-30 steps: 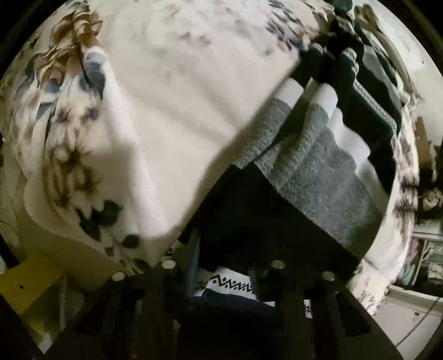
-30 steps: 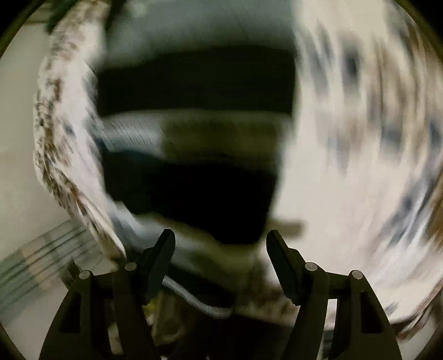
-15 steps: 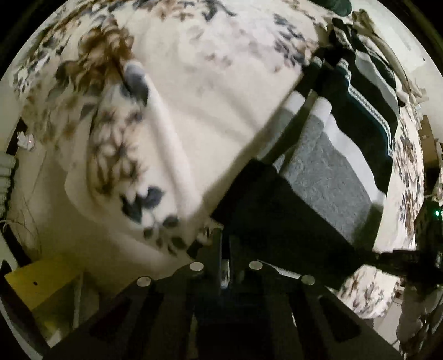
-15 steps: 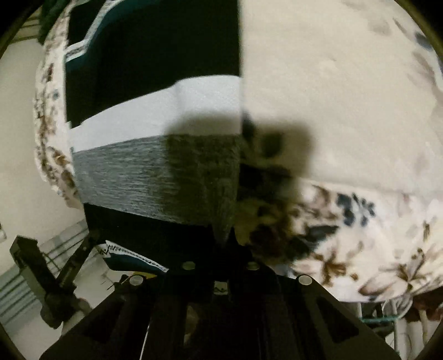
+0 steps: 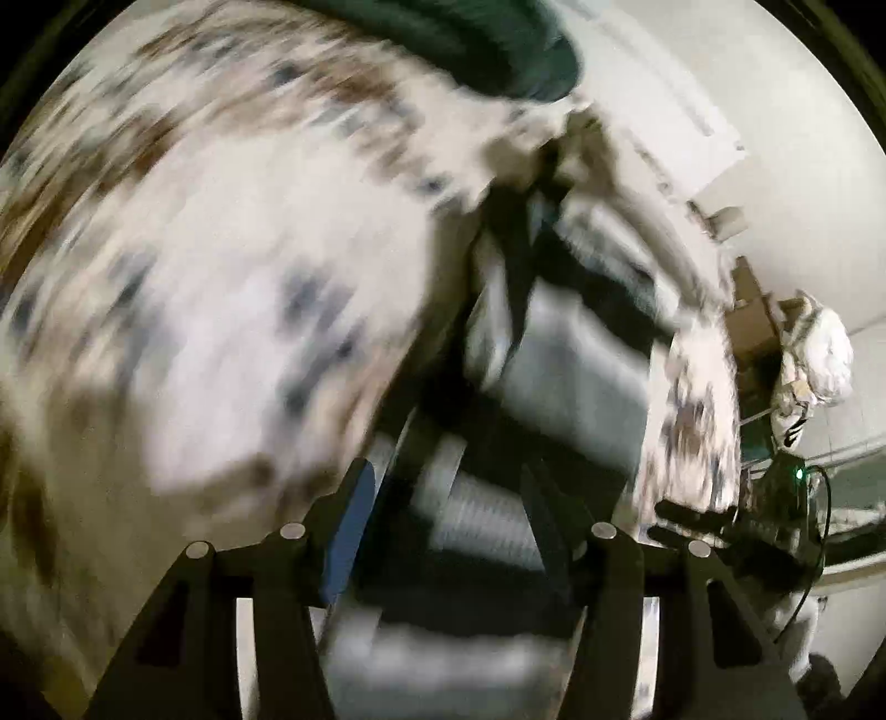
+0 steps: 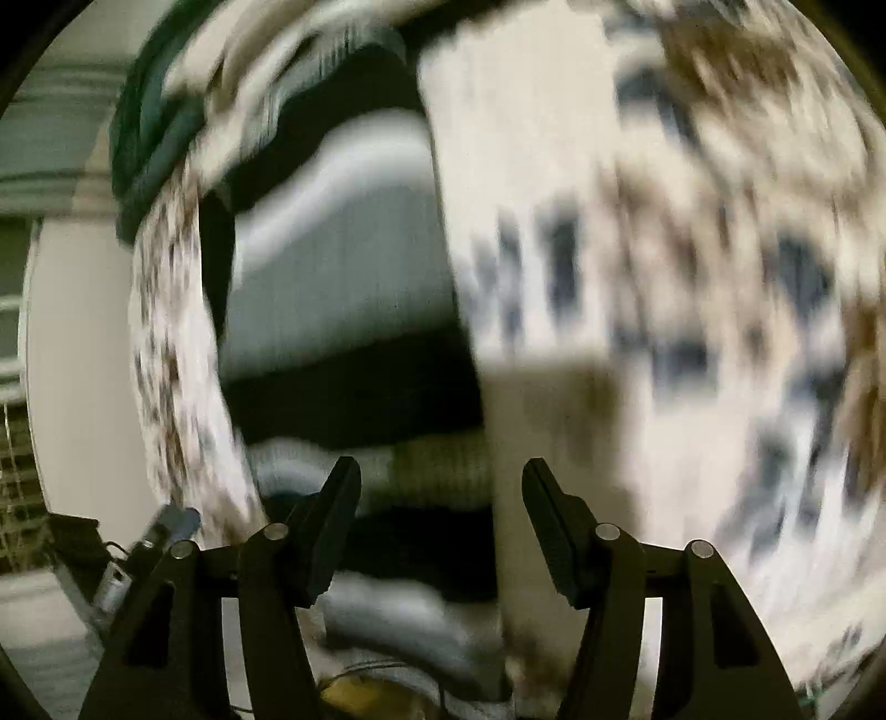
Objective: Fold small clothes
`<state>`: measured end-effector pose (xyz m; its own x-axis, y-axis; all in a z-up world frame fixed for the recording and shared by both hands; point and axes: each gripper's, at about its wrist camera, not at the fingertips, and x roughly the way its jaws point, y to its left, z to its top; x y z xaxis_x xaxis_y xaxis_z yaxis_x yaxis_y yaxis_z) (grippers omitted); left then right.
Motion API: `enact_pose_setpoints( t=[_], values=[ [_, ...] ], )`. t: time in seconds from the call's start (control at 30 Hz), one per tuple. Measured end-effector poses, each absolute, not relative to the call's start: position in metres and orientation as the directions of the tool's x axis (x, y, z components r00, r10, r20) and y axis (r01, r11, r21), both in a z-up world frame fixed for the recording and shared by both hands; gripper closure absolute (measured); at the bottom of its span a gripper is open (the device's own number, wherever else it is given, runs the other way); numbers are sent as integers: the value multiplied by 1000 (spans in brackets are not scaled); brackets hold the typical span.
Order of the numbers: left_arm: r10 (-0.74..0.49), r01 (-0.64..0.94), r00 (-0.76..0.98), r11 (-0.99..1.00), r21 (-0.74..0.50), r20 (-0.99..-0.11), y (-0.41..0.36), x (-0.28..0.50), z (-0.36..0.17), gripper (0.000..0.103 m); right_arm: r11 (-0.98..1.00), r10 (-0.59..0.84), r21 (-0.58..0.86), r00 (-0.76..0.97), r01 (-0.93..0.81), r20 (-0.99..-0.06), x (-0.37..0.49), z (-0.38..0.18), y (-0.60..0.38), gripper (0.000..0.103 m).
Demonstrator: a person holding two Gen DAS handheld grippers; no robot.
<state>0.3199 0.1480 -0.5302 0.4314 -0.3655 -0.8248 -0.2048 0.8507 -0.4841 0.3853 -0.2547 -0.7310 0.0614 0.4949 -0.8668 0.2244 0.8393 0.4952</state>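
A striped garment in black, grey and white lies folded on the floral bedspread; it shows blurred in the left wrist view (image 5: 554,376) and in the right wrist view (image 6: 343,288). My left gripper (image 5: 448,487) is open and empty just above the garment's near end. My right gripper (image 6: 440,487) is open and empty over the garment's near edge, where it meets the bedspread. Both views are smeared by motion.
The floral bedspread (image 5: 221,266) (image 6: 664,277) covers the bed. A dark green cloth (image 5: 470,44) (image 6: 144,144) lies at the far end. A white bundle (image 5: 819,354) and a dark device with a green light (image 5: 786,498) stand off the bed at the right.
Both grippers have opened and let go of the garment. Both have lifted and swung away from it, which blurs the views.
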Motion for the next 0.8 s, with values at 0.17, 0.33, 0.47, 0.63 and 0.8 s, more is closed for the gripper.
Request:
enact_pose_setpoints(
  t=[0.17, 0.33, 0.47, 0.63, 0.8],
  values=[
    [-404, -117, 405, 867, -484, -820, 128, 432, -559, 51, 787, 517, 547, 179, 284, -837, 482, -731, -264, 40],
    [-424, -59, 358, 879, -474, -832, 119, 498, -589, 67, 790, 466, 528, 255, 312, -848, 552, -738, -255, 40],
    [-438, -38, 352, 876, -481, -827, 123, 520, -600, 89, 802, 434, 510, 283, 312, -856, 593, -749, -253, 40],
    [-512, -72, 309, 828, -557, -801, 136, 529, -625, 83, 828, 314, 376, 212, 416, -925, 624, -791, -268, 46],
    [-536, -57, 322, 812, -581, -780, 142, 526, -618, 83, 828, 304, 370, 216, 422, -928, 625, -782, -267, 46]
  ],
)
